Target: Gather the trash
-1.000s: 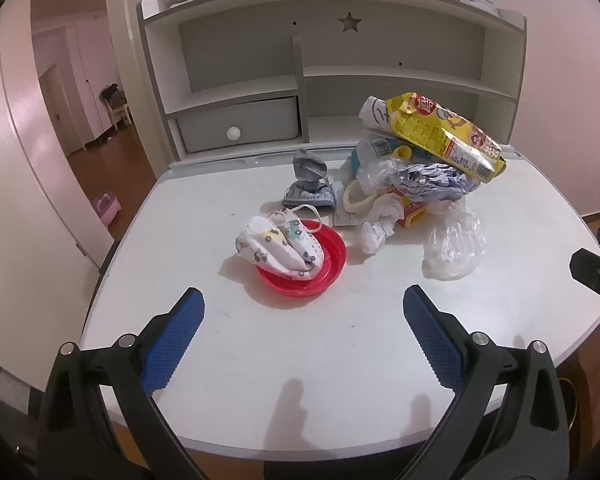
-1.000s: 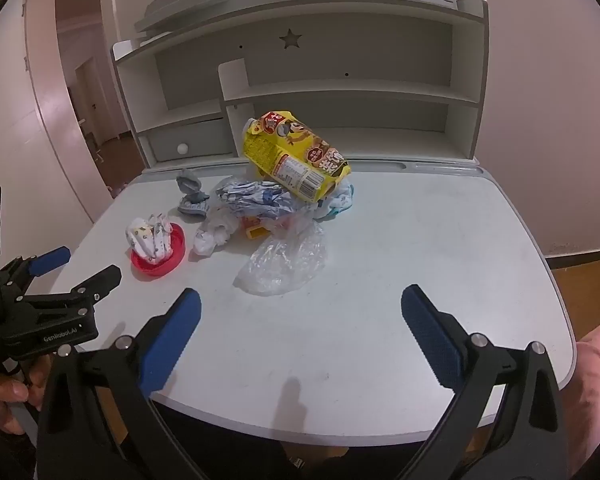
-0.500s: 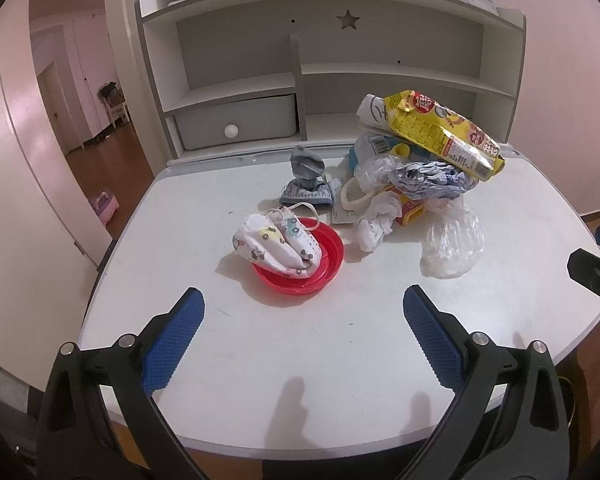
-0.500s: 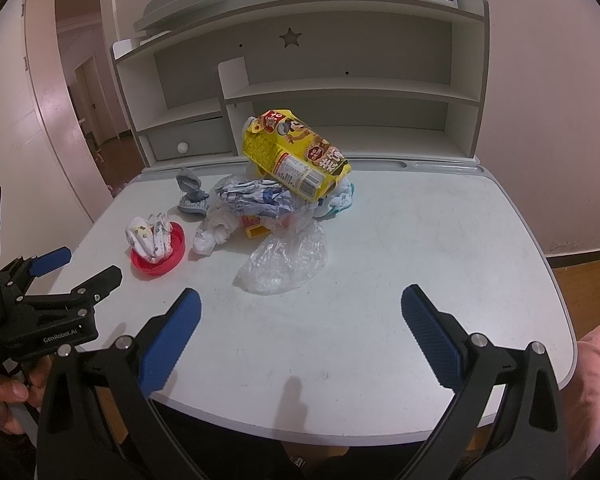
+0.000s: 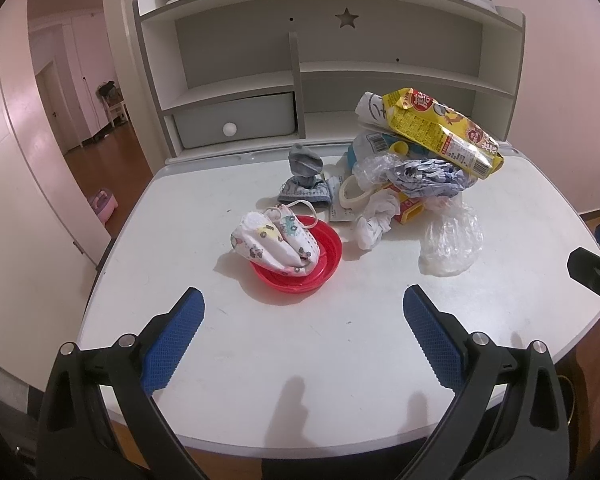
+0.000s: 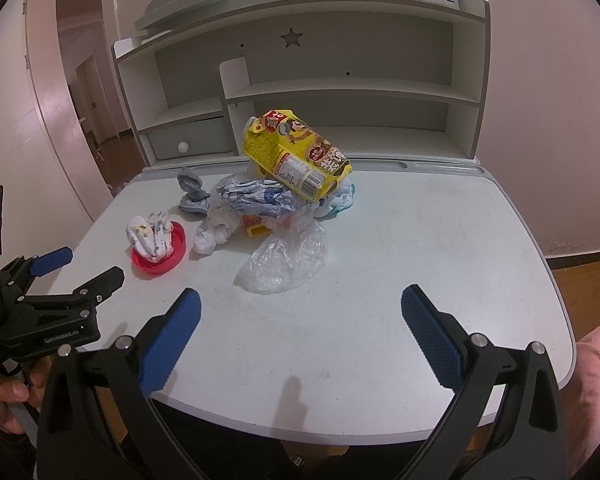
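Fingers on the left gripper (image 5: 303, 326) spread wide, nothing between them, hovering over the near edge of the white surface (image 5: 300, 380). Right gripper (image 6: 301, 322) same: blue pads apart, empty. From the right wrist view the left gripper body shows at the left edge with "GenRobot.AI" printed on it, held by a hand (image 6: 4, 404).

Next out: red dish (image 5: 300, 264) with a white printed cloth mask (image 5: 270, 240) lying across it. Just right of it a knotted white tissue wad (image 5: 374, 222), then a crumpled clear plastic bag (image 5: 450, 240) flat on the surface.

Behind those, the trash pile: small yellow box (image 5: 410, 208) under crinkled blue-white wrappers (image 5: 428, 174), and a yellow snack bag (image 5: 440, 132) tilted on top. Bag has red and brown round badges, a cartoon figure and a barcode panel; the characters are too small to read. Grey sock (image 5: 305, 176) sits left of the pile, apart from it.

Far end: grey-white shelf hutch (image 5: 328, 64) with star cutout and a drawer (image 5: 236, 120) with white knob.
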`<state>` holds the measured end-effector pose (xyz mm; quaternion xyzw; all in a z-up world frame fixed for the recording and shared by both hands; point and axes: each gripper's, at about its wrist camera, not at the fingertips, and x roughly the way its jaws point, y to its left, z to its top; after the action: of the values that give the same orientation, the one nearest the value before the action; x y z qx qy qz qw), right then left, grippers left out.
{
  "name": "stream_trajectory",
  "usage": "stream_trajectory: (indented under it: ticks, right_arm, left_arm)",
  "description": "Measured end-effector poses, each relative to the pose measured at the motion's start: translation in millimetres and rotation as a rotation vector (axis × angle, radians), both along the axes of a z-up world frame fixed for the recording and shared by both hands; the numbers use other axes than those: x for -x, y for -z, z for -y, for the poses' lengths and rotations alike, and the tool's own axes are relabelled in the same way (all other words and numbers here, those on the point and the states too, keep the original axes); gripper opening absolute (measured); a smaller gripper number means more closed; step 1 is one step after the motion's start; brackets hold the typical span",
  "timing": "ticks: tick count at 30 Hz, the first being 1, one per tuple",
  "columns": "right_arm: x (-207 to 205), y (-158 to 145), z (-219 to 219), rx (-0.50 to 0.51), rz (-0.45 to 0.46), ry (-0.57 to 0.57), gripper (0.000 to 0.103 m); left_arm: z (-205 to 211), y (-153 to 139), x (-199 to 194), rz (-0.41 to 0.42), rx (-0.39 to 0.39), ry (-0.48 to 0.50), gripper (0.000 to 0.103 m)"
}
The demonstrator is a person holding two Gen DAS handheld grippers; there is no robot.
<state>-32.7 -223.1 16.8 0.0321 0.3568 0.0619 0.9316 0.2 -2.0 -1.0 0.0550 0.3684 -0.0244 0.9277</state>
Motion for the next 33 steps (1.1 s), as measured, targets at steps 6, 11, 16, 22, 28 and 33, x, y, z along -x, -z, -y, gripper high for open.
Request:
stream_trajectory:
  ticks: [6,11,16,22,28,33]
  right_arm:
    - [0.0,-0.4,0.2,0.001,-0.001,-0.001,0.097]
    - [0.8,-2.1,-1.2,0.002,0.003,-0.005,0.097]
    - [1.3,-4.1,-1.7,0.003,0.003,-0.008,0.097]
    - [1.5,-4.0,-1.7,0.003,0.004,-0.008,0.097]
    - [1.1,-3.7,-1.6,0.002,0.003,-0.009,0.097]
    - [0.8,-2.4,-0.3,0.002,-0.002,-0.008,0.097]
  left_arm:
    - [0.6,0.4,0.2,0.0,-0.002,0.001,0.097]
    - [1.4,1.2,0.4,-0.002,-0.001,0.001,0.097]
    - [1.5,1.4,0.3,-0.002,-0.001,0.001,0.097]
    - [1.6,1.4,0.3,-0.001,-0.001,0.0,0.097]
    - [4.1,3.0,2.9,-0.005,-0.003,0.004,0.097]
    - [1.3,4.2,1.4,-0.008,0.008,-0.002,0.097]
